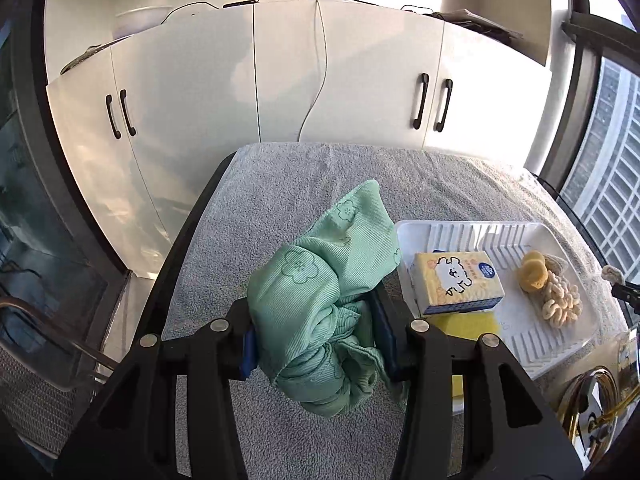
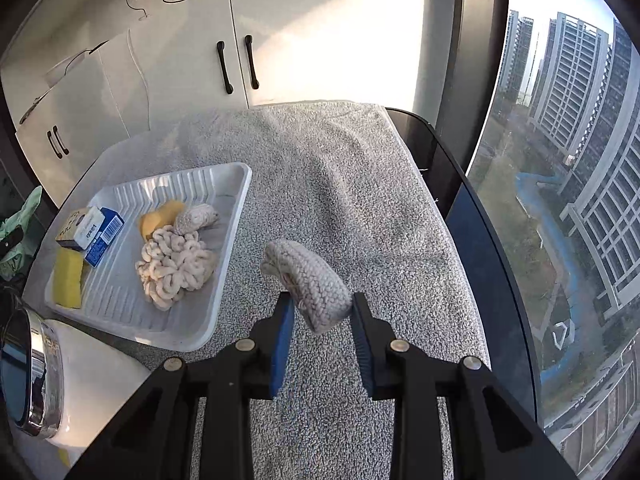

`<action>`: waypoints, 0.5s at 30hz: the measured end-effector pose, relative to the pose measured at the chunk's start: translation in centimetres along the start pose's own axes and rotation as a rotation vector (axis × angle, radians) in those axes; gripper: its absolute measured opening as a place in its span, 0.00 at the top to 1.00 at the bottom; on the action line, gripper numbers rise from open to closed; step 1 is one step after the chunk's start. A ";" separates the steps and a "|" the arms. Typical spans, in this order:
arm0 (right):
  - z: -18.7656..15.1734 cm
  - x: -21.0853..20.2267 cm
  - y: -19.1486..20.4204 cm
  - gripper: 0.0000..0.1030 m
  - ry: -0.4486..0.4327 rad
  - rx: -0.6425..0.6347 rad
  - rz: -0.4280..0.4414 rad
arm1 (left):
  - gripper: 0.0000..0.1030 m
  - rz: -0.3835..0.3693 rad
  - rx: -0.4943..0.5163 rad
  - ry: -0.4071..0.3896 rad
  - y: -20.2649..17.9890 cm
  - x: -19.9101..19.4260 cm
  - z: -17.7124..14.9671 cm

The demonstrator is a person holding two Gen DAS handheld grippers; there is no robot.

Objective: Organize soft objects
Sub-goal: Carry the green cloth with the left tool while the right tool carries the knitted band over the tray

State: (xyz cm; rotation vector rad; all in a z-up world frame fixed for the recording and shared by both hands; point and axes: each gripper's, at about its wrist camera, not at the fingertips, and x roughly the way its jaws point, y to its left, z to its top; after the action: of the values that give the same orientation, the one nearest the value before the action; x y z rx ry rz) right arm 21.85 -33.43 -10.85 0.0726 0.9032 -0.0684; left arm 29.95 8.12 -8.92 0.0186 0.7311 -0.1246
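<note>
Covering most of the dark table (image 2: 448,168), a grey terry towel (image 2: 340,184) reaches back to the far edge, where white cabinets (image 1: 248,92) with black handles line the wall; a tall window (image 2: 568,160) along the table's right side looks out on high-rise blocks. The left gripper (image 1: 316,344) is clenched on a bunched green cloth (image 1: 320,280), held above the towel's left half. The right gripper (image 2: 320,316) grasps a grey knitted piece (image 2: 308,284) over the towel's near right part. A white ribbed tray (image 2: 224,240) sits on the towel's near left area, holding a tissue pack (image 1: 456,280), a yellow sponge (image 2: 69,280), a cream chunky-knit bundle (image 2: 176,264) and a round yellow piece (image 1: 532,276).
</note>
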 end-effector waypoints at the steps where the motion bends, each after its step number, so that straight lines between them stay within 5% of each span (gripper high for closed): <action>1: 0.6 0.5 0.5 0.70 0.004 -0.006 0.012 | 0.58 -0.003 0.012 0.002 -0.6 0.5 0.5; 10: 5.1 3.3 5.3 0.70 0.005 -0.059 0.084 | 0.58 -0.187 0.047 0.061 -5.7 4.7 4.1; 15: 6.9 4.5 7.7 0.70 0.009 -0.096 0.127 | 0.58 -0.300 0.148 0.086 -9.7 5.5 4.7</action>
State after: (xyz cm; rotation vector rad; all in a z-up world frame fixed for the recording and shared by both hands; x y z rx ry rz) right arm 30.72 -26.49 -9.91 0.0406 0.9073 0.0934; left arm 36.01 -2.42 -8.83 0.0553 0.8059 -0.4663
